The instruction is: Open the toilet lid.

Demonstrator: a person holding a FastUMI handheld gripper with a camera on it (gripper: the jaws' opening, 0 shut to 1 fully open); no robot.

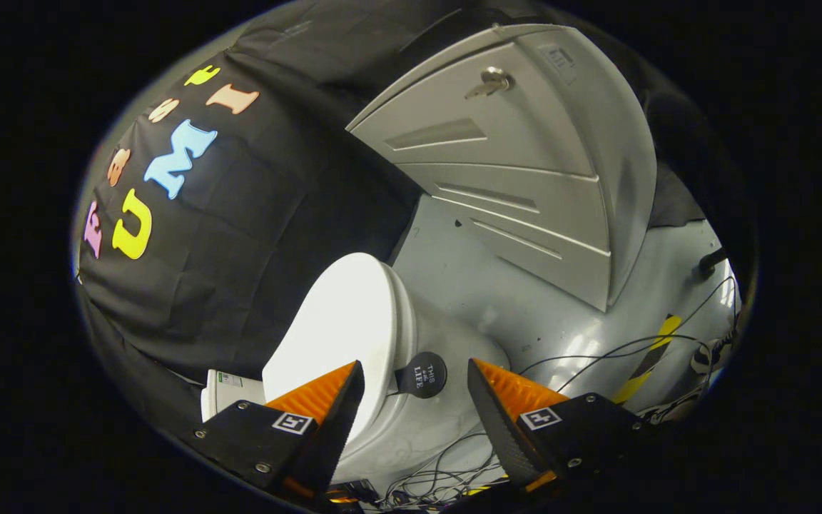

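Left of the fingers: the booth's black cloth wall (240, 235) hangs behind the toilet. A small white box (229, 391) sits low against it, just beside the toilet and beyond the left finger. Its label is not legible enough to matter.

Centre: the toilet (411, 421) stands on the grey floor (482, 285). Its white lid (347, 321) appears closed, lying down over the bowl with its broad top face toward the camera; the view is tilted, so the exact angle is hard to judge. A round dark tab (422, 375) is stuck at the lid's edge, just ahead of the fingers and between their lines. It looks like the handle meant for lifting.

The gripper (417, 378) is spread wide, nothing between its fingers. The left finger overlaps the lid's near edge in the picture; whether it touches, cannot tell. The right finger is clear of the toilet.

Right: a grey metal cabinet (525, 171) with a key in its lock stands beyond the toilet. Loose cables (618, 350) trail over the floor, and a yellow-black striped tape (650, 360) runs near them.

Judgement: task barely begun. Approach is done or nearly so; gripping the tab and swinging the lid up are all left to do.
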